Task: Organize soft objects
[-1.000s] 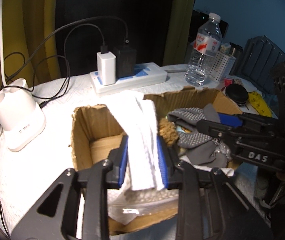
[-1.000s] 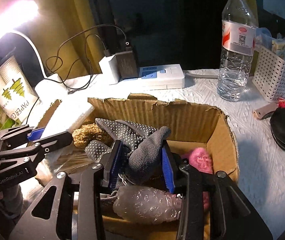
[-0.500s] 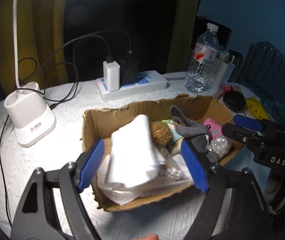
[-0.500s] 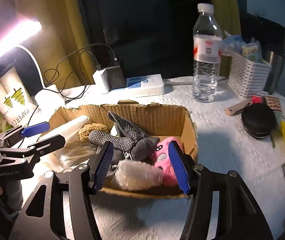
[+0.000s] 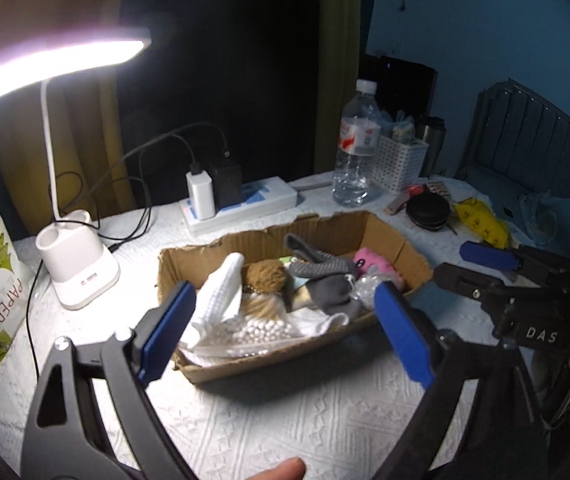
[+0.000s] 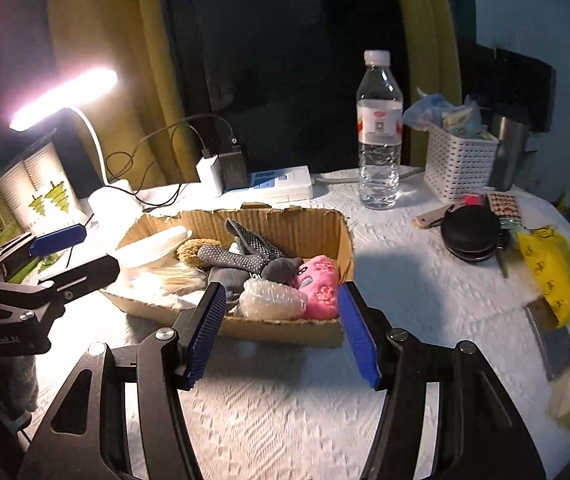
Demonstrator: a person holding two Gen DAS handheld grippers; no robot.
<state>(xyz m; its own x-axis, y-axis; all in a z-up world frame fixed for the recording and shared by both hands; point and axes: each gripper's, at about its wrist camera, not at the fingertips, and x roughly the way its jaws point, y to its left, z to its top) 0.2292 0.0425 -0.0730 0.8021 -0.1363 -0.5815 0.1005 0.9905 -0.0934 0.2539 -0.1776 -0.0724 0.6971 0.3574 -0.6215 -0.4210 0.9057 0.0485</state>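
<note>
Both my claws, left [image 5: 281, 336] and right [image 6: 281, 332], hang spread and empty before the cardboard box [image 5: 401, 240]; its low torn rim could snag a finger going in.

The left gripper [image 5: 281, 330] hovers with its blue-padded jaws spread wide and nothing between them, pointing forward and slightly down. The right gripper [image 6: 281, 330] sits level to its right, jaws likewise parted wide and empty. In each wrist view the other gripper shows at the frame's edge, its fingers [image 5: 485, 256] apart.
</note>
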